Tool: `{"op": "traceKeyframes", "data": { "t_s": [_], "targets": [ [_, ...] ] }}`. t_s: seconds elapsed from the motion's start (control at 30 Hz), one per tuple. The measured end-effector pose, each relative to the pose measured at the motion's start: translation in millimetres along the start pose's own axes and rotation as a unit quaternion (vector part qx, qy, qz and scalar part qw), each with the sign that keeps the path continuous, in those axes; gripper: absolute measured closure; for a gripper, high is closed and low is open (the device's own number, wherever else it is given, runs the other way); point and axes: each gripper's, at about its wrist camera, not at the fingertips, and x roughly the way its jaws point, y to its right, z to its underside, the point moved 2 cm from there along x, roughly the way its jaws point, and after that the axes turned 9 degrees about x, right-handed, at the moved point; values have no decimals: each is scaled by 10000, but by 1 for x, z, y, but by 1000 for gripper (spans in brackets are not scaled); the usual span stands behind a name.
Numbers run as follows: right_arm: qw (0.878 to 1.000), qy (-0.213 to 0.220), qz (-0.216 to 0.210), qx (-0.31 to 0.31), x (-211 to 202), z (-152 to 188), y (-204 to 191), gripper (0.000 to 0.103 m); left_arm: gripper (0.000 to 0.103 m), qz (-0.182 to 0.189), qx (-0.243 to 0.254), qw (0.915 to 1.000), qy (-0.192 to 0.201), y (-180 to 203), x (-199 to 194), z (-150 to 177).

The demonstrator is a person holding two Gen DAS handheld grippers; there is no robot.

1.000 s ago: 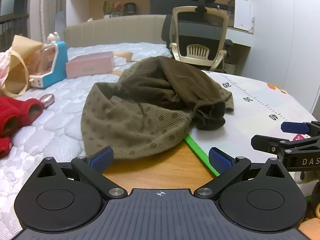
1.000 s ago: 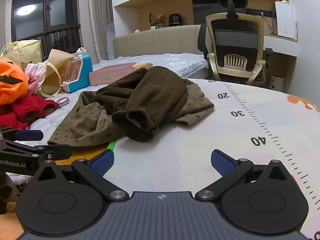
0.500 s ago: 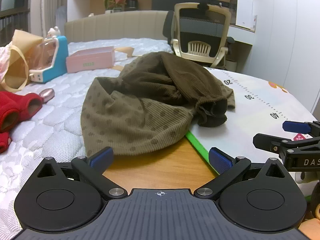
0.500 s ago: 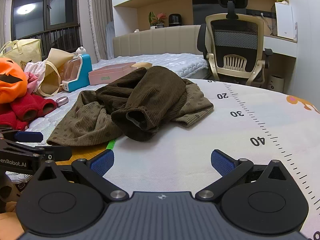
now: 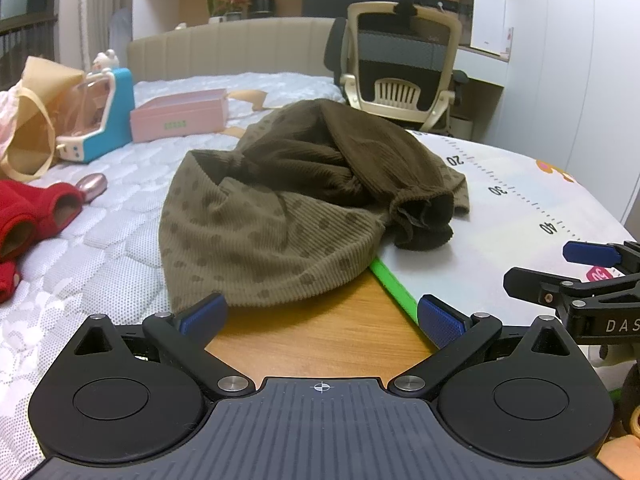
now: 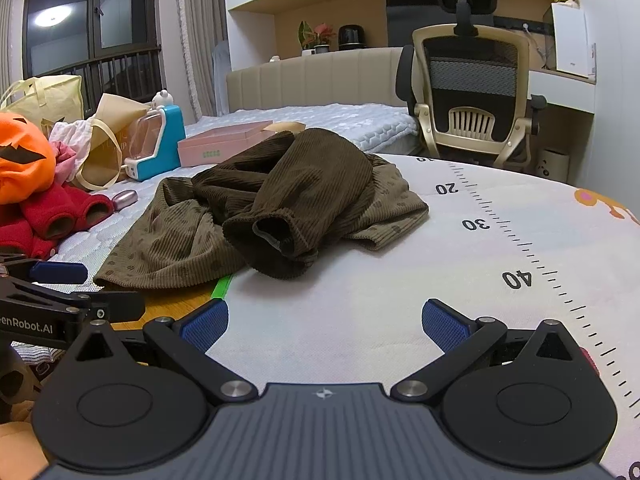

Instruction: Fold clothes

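A crumpled brown corduroy garment [image 5: 288, 204] with a dotted olive part lies in a heap across the mattress, a wooden board and a white mat; a dark sleeve cuff [image 6: 280, 236] points toward me. My left gripper [image 5: 320, 316] stands open just short of the garment's near hem, its left pad close to the cloth, nothing held. My right gripper [image 6: 326, 326] is open over the white mat, a little in front of the cuff. Each gripper shows at the edge of the other's view: the right gripper [image 5: 592, 256] and the left gripper [image 6: 60, 272].
A white ruler-printed mat [image 6: 500, 248] with a green edge [image 5: 392, 292] covers the right side. A wooden board [image 5: 320, 340] lies under my left gripper. Red clothes [image 5: 28, 216], a pink box [image 5: 180, 116], a blue toy [image 5: 100, 116], bags and an orange pumpkin [image 6: 20, 160] crowd the left. An office chair [image 6: 472, 92] stands behind.
Both grippers have crept slightly forward toward the garment, which looks a little larger. Their jaws stay open and the garment has not moved.
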Motion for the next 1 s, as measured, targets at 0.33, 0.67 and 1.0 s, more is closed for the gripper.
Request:
{"op": "traceKeyframes", "data": {
  "t_s": [0.33,0.67,1.0],
  "targets": [
    [10000,-19,-1,7,1,0,0,0,0,-1,5,10000,-16,0,1,-1],
    [10000,-50,-26,-5,1,0,0,0,0,2,3,10000,-35,1,1,0],
    [10000,-43,-18,-43,1,-1,0,0,0,7,-6,10000,-38,0,2,-2]
  ]
}}
